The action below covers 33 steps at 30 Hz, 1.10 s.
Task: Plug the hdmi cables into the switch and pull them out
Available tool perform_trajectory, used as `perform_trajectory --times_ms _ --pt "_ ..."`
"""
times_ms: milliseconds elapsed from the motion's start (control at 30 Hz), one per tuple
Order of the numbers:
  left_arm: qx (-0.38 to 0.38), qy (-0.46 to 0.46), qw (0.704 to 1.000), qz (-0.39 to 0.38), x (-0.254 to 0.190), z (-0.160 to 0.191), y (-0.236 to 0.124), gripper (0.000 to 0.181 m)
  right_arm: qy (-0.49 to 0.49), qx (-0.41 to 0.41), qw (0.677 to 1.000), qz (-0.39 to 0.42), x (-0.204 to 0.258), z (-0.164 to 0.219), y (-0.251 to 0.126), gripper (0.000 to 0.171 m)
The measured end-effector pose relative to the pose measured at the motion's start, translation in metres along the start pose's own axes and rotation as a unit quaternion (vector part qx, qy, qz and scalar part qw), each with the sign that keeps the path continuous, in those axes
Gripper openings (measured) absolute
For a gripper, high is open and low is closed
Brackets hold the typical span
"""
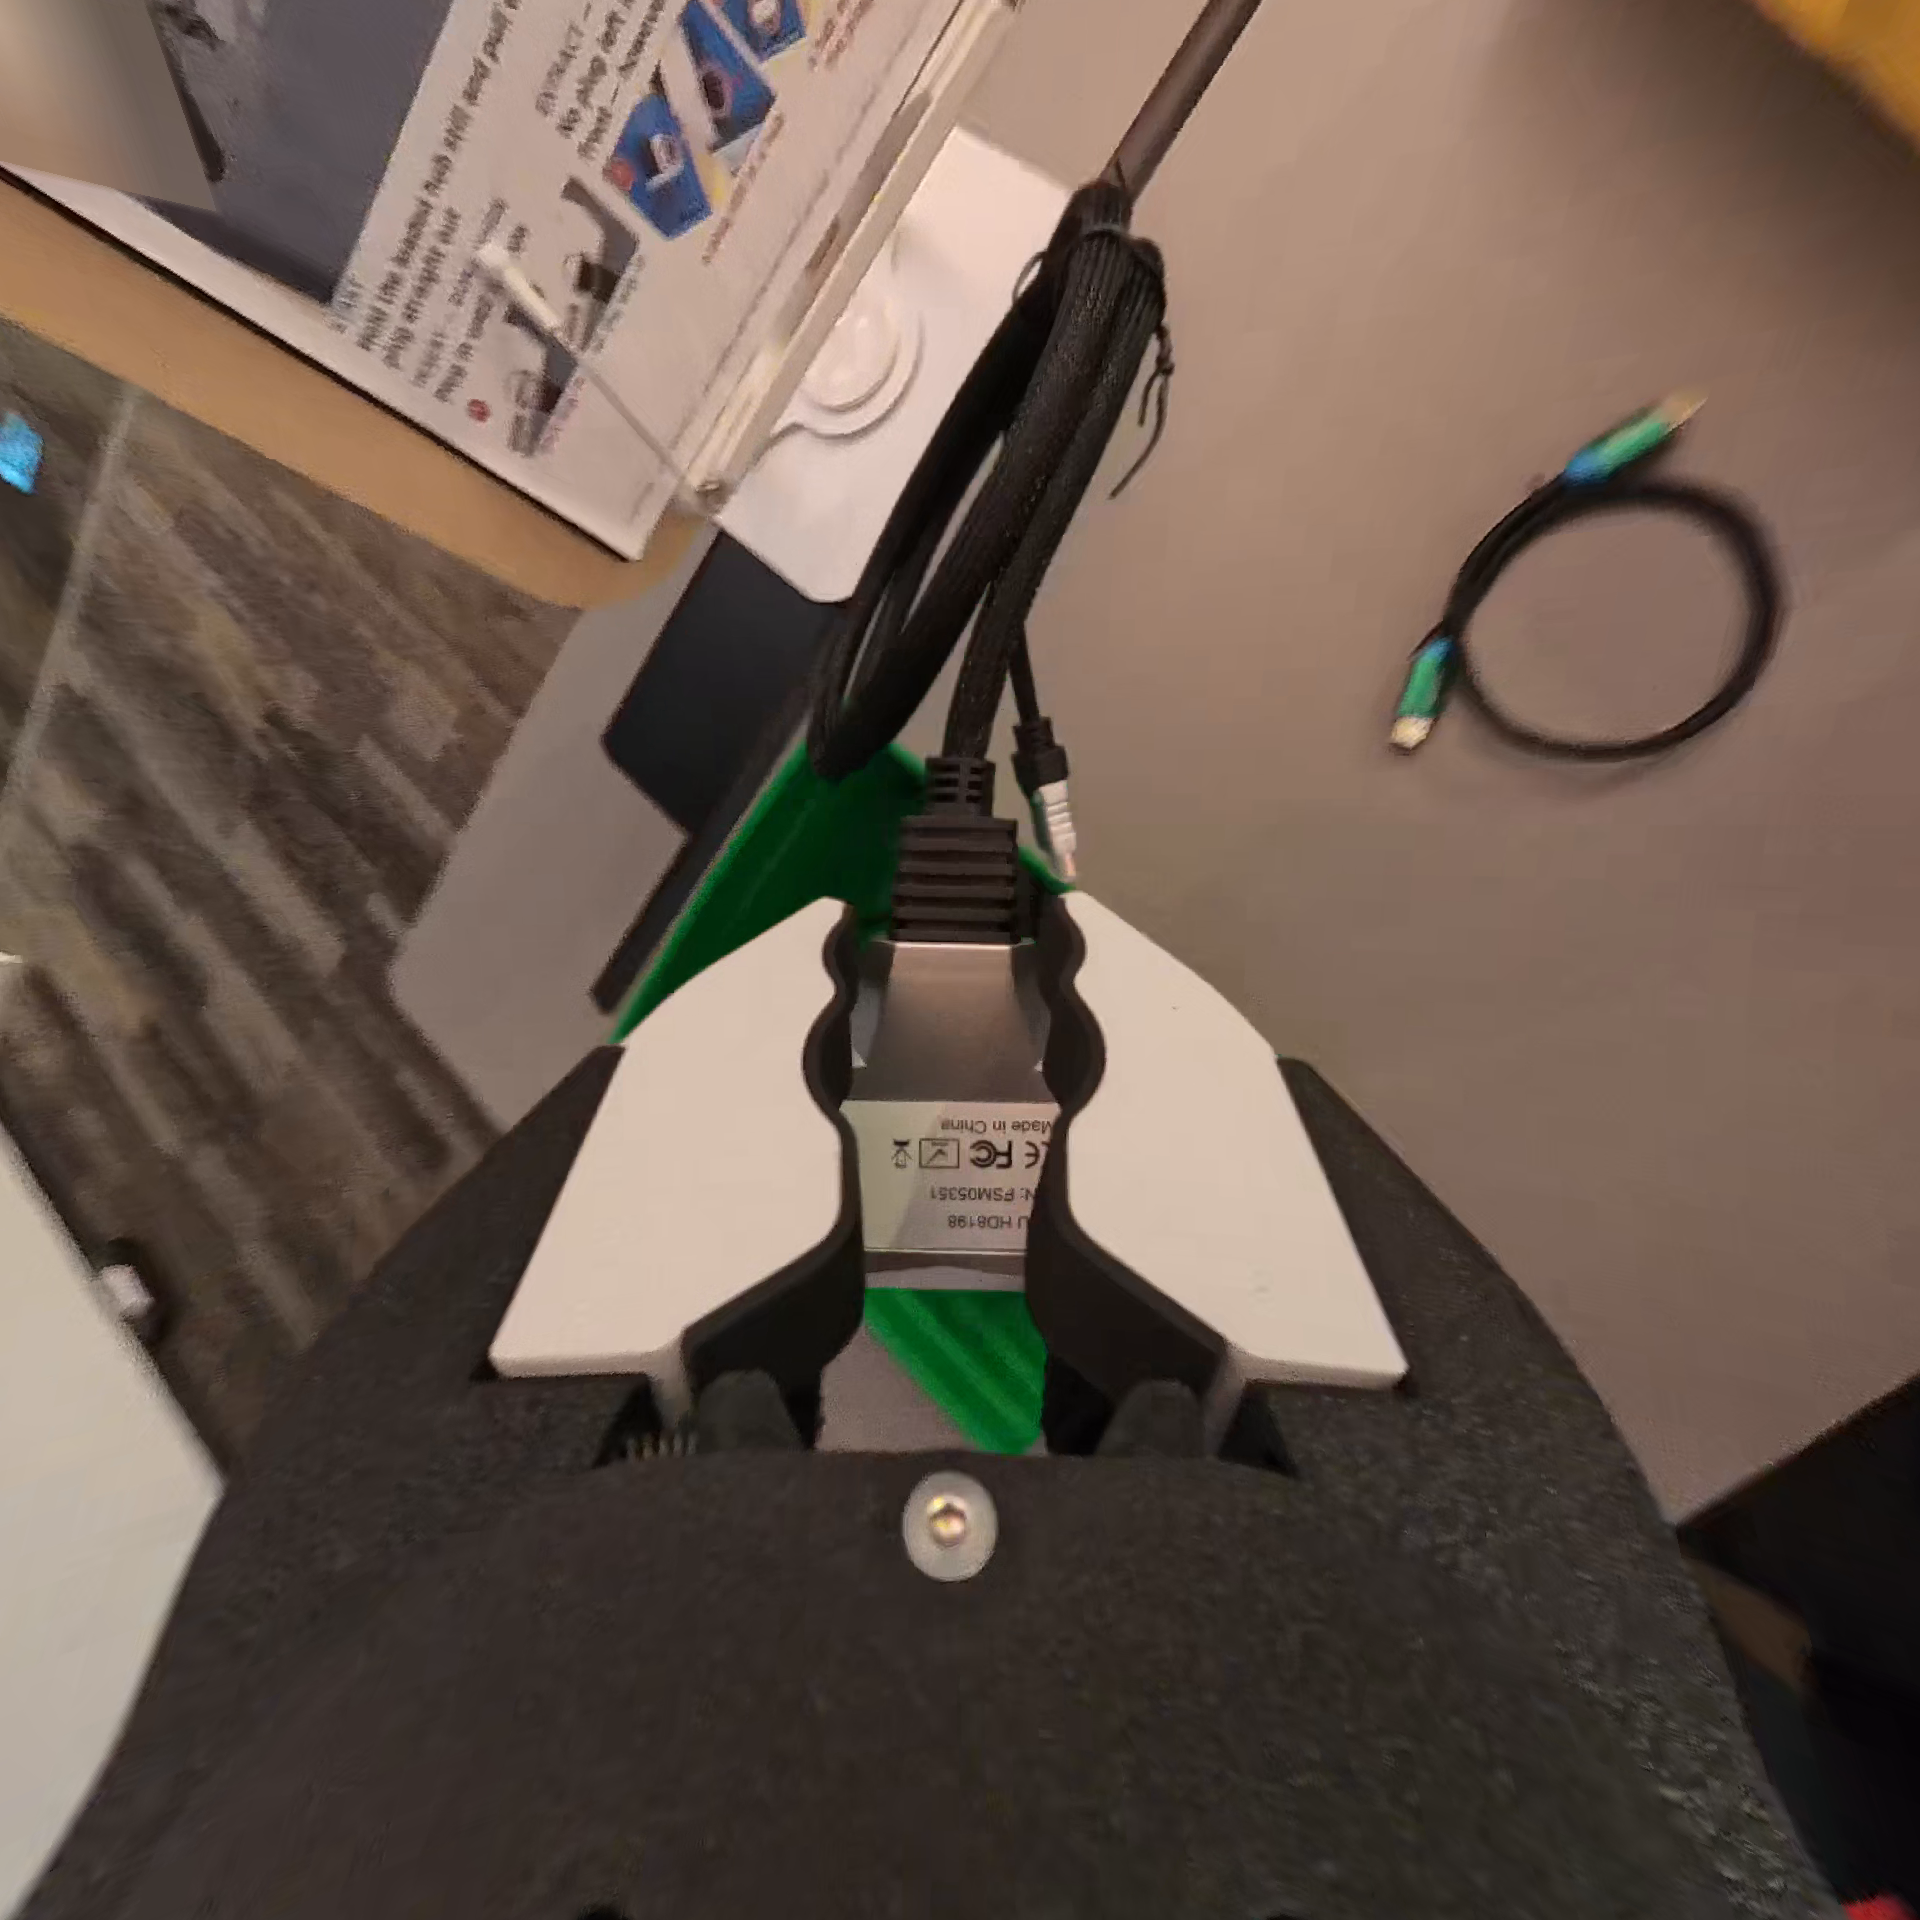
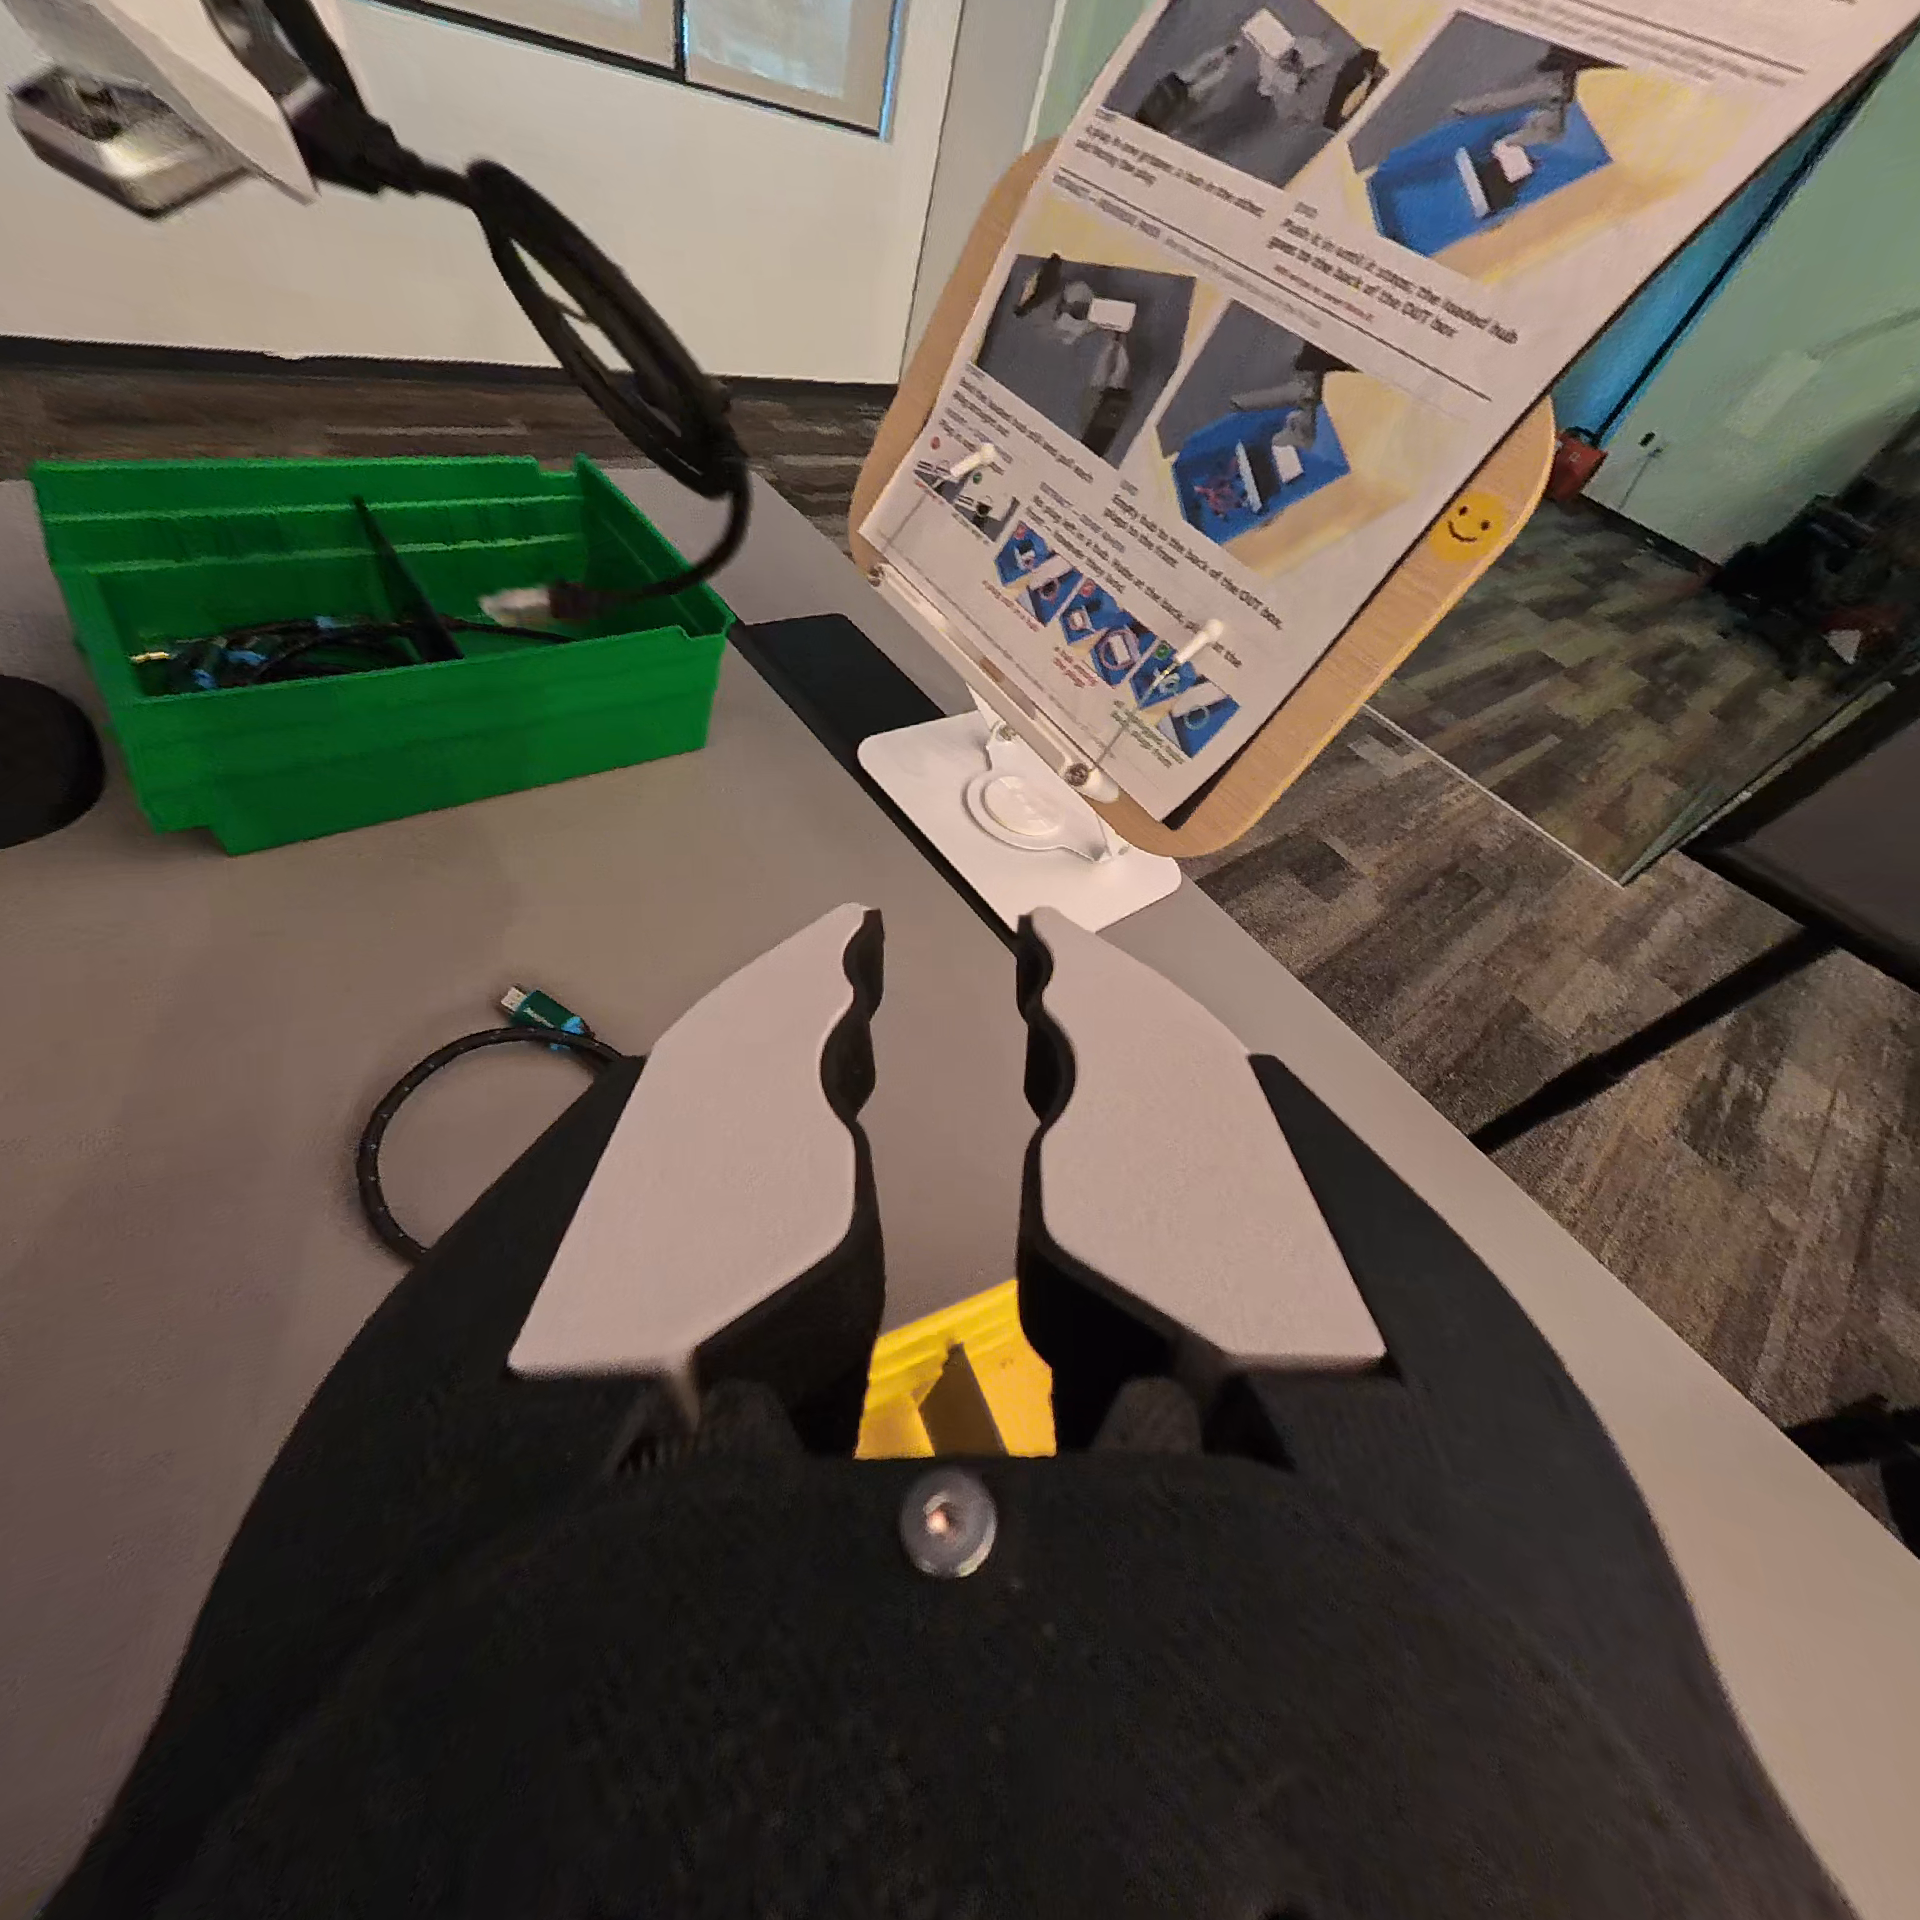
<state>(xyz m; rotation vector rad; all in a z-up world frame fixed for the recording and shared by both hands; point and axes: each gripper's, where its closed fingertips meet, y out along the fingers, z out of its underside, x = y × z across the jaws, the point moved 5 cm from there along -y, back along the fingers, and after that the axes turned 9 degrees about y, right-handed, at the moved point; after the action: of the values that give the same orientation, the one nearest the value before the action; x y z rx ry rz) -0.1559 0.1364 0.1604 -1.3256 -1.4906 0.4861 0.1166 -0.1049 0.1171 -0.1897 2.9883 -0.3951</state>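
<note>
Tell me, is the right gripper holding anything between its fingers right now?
No, the right gripper is open with only bare grey table showing through the gap between its fingers.

Grey table takes up most of the near space, with a green bin sitting on it and an instruction sheet on a wooden board propped on a white stand at the table's edge. Floor is patchy grey-brown carpet tile, the back wall is plain white with a dark-framed window up top. Off to the right there's a mint green wall, lighting's soft and even.
</note>
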Motion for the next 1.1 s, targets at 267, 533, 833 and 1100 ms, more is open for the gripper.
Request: perform_trajectory --times_ms 267,533,833,1100 --pt "0.065 -0.124 0.986 0.085 -0.057 -0.012 0.101 0.033 0.002 -0.011 1.000 -0.022 0.007 -0.004 -0.006 0.024" --pt "0.096 -0.207 0.966 0.119 -0.093 -0.016 0.202 0.032 0.008 0.007 0.999 -0.034 0.007 0.002 -0.002 0.024" --pt "0.126 -0.197 0.967 0.102 -0.110 -0.021 0.259 0.031 0.000 0.035 0.998 -0.044 0.011 0.008 0.003 0.024" --pt "0.098 -0.164 0.980 0.058 -0.112 -0.026 0.255 0.042 -0.015 0.065 0.997 -0.048 0.017 0.014 0.016 0.024"
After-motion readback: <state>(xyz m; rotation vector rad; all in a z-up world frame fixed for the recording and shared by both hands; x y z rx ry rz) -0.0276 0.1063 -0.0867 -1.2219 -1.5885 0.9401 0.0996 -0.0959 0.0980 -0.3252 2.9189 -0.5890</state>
